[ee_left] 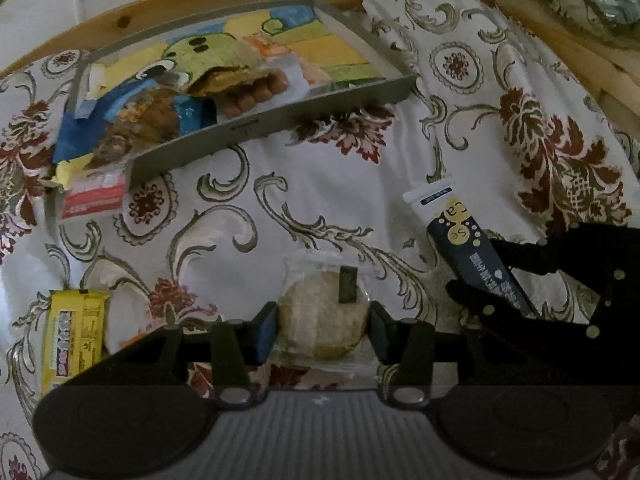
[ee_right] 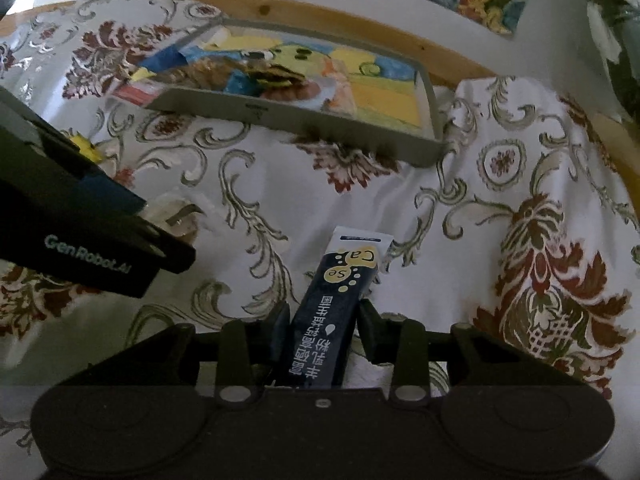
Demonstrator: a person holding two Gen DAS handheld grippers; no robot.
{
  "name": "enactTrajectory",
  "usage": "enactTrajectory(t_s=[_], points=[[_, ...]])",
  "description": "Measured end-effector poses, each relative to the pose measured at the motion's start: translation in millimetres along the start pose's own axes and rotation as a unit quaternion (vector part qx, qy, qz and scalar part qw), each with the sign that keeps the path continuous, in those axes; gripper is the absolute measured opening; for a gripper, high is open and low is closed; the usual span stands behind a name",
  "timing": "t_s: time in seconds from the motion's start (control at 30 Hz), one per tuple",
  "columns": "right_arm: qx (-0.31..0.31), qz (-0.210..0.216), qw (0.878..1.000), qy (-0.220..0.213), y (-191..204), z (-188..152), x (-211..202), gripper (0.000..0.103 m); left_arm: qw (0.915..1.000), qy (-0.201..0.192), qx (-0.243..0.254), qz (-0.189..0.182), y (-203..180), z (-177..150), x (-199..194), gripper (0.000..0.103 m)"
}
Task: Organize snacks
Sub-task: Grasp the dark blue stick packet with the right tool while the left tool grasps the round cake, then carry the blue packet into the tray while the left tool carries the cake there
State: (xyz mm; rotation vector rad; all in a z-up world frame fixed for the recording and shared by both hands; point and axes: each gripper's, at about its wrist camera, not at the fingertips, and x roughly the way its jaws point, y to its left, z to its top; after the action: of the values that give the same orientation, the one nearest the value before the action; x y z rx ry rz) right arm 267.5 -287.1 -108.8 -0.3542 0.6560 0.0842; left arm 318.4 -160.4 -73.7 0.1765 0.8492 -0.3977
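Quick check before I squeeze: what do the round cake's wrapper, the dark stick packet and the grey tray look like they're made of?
Round cake's wrapper: thin clear plastic film, judging by the cake showing through and the crinkled seal. Dark stick packet: probably glossy printed plastic or foil laminate, with a flat sealed white end. Grey tray: looks like rigid matte plastic, with smooth uniform walls and rounded corners; painted metal can't be ruled out.
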Motion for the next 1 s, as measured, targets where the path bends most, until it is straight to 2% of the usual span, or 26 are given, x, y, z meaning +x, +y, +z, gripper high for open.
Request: enactTrajectory(t_s=[0.67, 0.83, 1.0], points=[[0.027, 0.020, 0.998, -0.043, -3.4, 4.2, -7.5, 0.038, 0.9994, -0.022, -0.026, 0.002, 0.5, 2.9, -11.8, 0.051], [0.027, 0.010, 0.997, -0.078, -3.4, 6.3, -11.4, 0.038, 0.9984, -0.041, -0.039, 0.001, 4.1, 9.6, -15.6, 0.051], [0.009, -0.013, 0.991, -0.132, -0.5, 8.1, -16.7, 0.039, 0.9958, -0.070, -0.058, 0.002, 13.5, 29.2, -22.1, 0.051]])
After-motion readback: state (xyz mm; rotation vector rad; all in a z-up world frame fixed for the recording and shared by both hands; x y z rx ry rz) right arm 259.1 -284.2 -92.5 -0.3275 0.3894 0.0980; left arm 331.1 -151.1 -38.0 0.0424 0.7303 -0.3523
